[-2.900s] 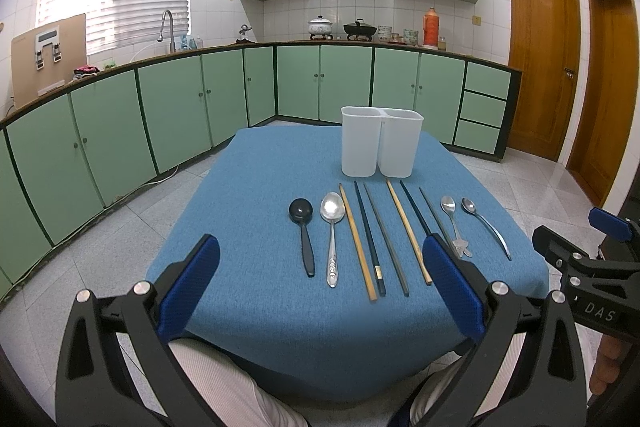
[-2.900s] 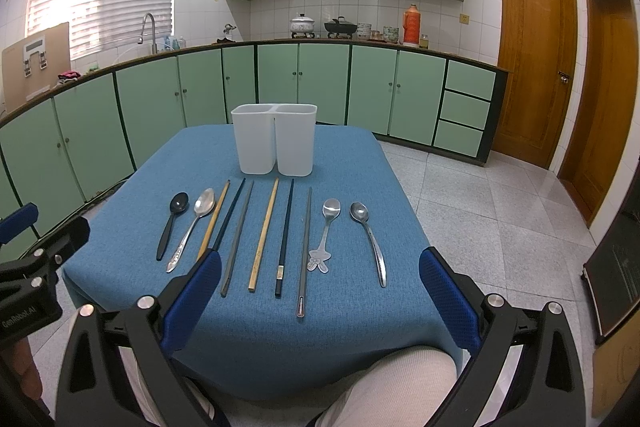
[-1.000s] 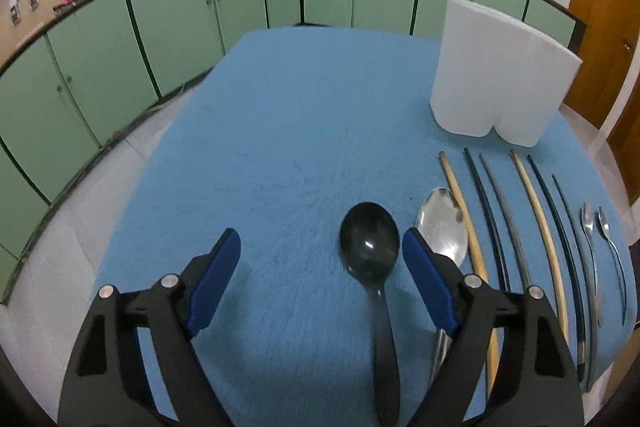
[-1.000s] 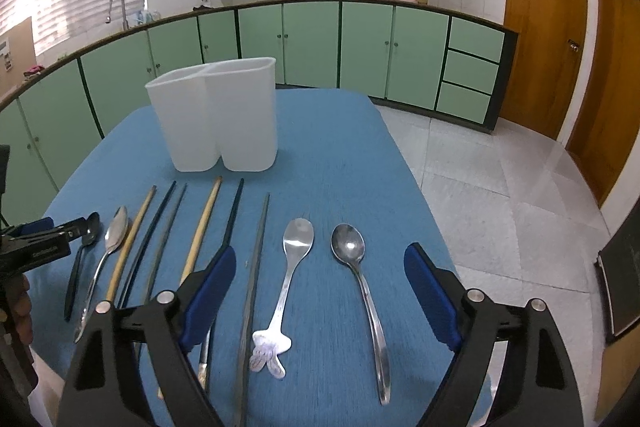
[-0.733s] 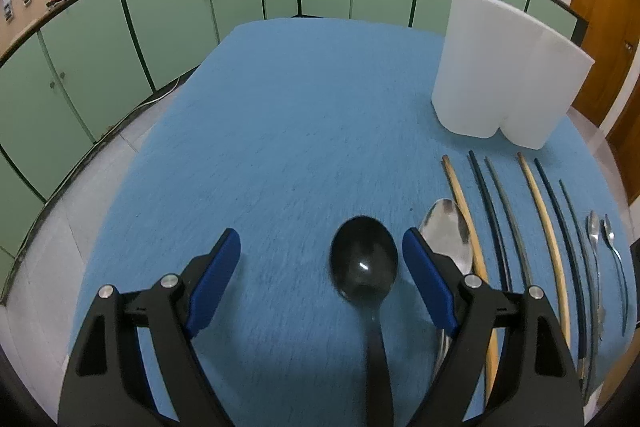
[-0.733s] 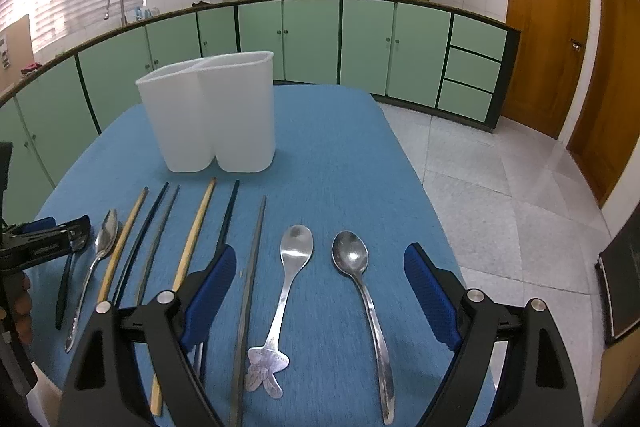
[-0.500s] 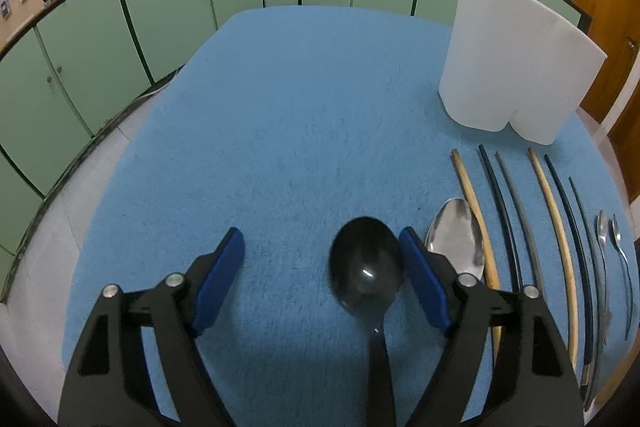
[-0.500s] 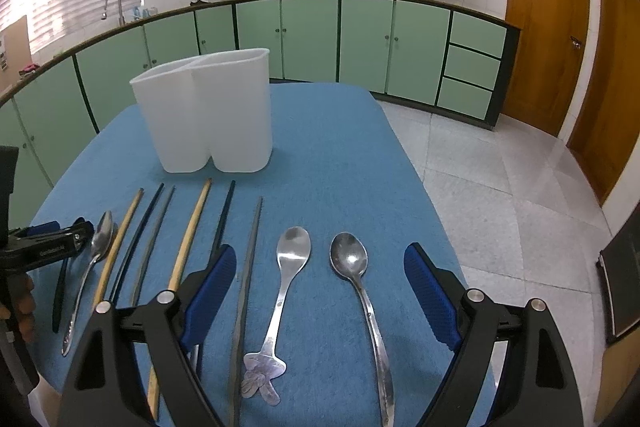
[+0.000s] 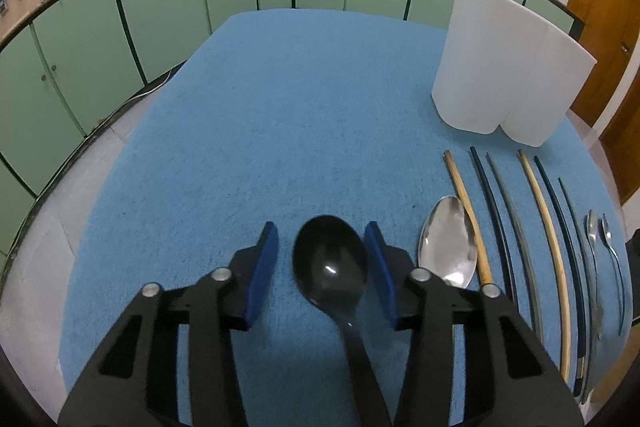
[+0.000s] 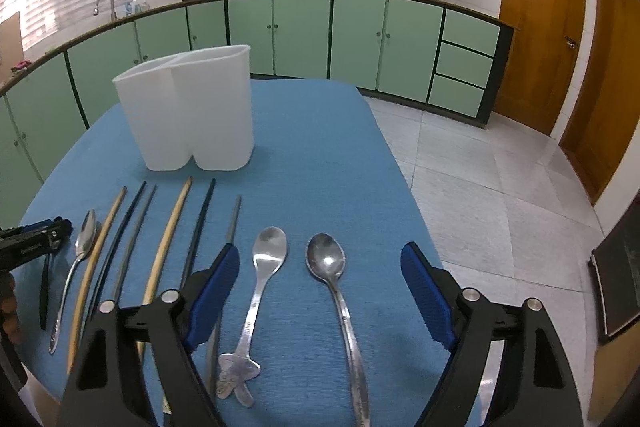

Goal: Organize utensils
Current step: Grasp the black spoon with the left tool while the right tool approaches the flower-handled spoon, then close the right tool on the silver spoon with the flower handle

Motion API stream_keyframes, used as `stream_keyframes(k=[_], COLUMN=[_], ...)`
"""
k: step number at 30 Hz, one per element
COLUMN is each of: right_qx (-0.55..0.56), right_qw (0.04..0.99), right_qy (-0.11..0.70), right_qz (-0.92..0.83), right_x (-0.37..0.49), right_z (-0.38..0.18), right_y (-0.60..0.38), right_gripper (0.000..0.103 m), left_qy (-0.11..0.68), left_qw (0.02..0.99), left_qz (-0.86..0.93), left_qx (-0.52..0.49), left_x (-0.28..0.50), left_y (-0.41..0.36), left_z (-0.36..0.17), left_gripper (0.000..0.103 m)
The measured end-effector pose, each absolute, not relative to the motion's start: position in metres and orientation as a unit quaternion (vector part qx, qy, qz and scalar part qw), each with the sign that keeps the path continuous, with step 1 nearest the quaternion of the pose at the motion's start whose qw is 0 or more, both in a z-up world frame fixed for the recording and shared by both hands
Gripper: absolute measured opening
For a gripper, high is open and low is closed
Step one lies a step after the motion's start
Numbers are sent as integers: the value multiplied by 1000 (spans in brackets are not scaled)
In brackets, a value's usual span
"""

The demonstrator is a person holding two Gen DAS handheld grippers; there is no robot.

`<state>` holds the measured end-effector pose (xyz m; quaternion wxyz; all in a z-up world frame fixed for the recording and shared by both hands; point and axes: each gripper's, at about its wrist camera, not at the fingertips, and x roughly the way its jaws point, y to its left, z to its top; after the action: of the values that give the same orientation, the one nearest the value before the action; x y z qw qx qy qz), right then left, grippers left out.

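Note:
A black spoon (image 9: pixel 330 263) lies on the blue tablecloth (image 9: pixel 280 107), leftmost in a row of utensils. My left gripper (image 9: pixel 321 231) straddles its bowl and its jaws are closing; a gap still shows on the left side. To the right lie a large metal spoon (image 9: pixel 448 243) and several chopsticks (image 9: pixel 544 227). My right gripper (image 10: pixel 320 255) hovers low over two metal spoons (image 10: pixel 270 247) (image 10: pixel 326 259); its jaws are wide and closing slightly, touching neither. A white two-compartment holder (image 10: pixel 192 115) stands upright behind the row.
The left gripper (image 10: pixel 36 239) shows at the left edge of the right wrist view, by the black spoon's handle (image 10: pixel 44 291). Green cabinets (image 10: pixel 300 31) ring the room. Tiled floor (image 10: pixel 500 187) lies right of the table, with wooden doors (image 10: pixel 540 27) beyond.
The left jaws have narrowed sharply around the black spoon's bowl. The right gripper's jaws have drawn in a little over the two metal spoons.

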<state>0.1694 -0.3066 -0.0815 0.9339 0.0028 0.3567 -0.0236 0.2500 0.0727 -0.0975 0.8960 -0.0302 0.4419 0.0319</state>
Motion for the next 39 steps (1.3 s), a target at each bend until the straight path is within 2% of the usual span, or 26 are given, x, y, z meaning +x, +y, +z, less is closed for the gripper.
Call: stream_keyframes(k=[5, 9, 14, 18, 22, 27, 33, 35, 39], right_qx=[-4, -5, -11, -7, 1, 13, 16, 16, 16], right_qw=[926, 921, 910, 904, 898, 895, 891, 892, 893], right_qy=[376, 390, 415, 428, 440, 446, 453, 451, 447], right_qz=[-21, -19, -15, -13, 1, 19, 26, 32, 34], right_x=[174, 181, 197, 209, 217, 223, 224, 223, 220], right_z=[-88, -93, -107, -114, -119, -120, -121, -120, -121], right_y=[-313, -316, -316, -317, -320, -325, -328, -327, -324], right_gripper=[74, 69, 59, 56, 56, 56, 43, 29, 28], left_qy=[440, 436, 435, 434, 434, 436, 432, 431, 430], left_qw=[897, 899, 899, 900, 900, 899, 901, 902, 902], left_qz=[28, 33, 37, 36, 29, 25, 25, 25, 17], left_qx=[-28, -19, -26, -26, -31, -29, -22, -23, -25], left_x=[247, 244, 239, 241, 244, 245, 245, 243, 240], left_y=[73, 71, 73, 73, 74, 70, 67, 67, 63], left_z=[-98, -100, -100, -100, -99, -100, -101, -102, -102], left_gripper=[39, 52, 53, 51, 43, 44, 44, 42, 31])
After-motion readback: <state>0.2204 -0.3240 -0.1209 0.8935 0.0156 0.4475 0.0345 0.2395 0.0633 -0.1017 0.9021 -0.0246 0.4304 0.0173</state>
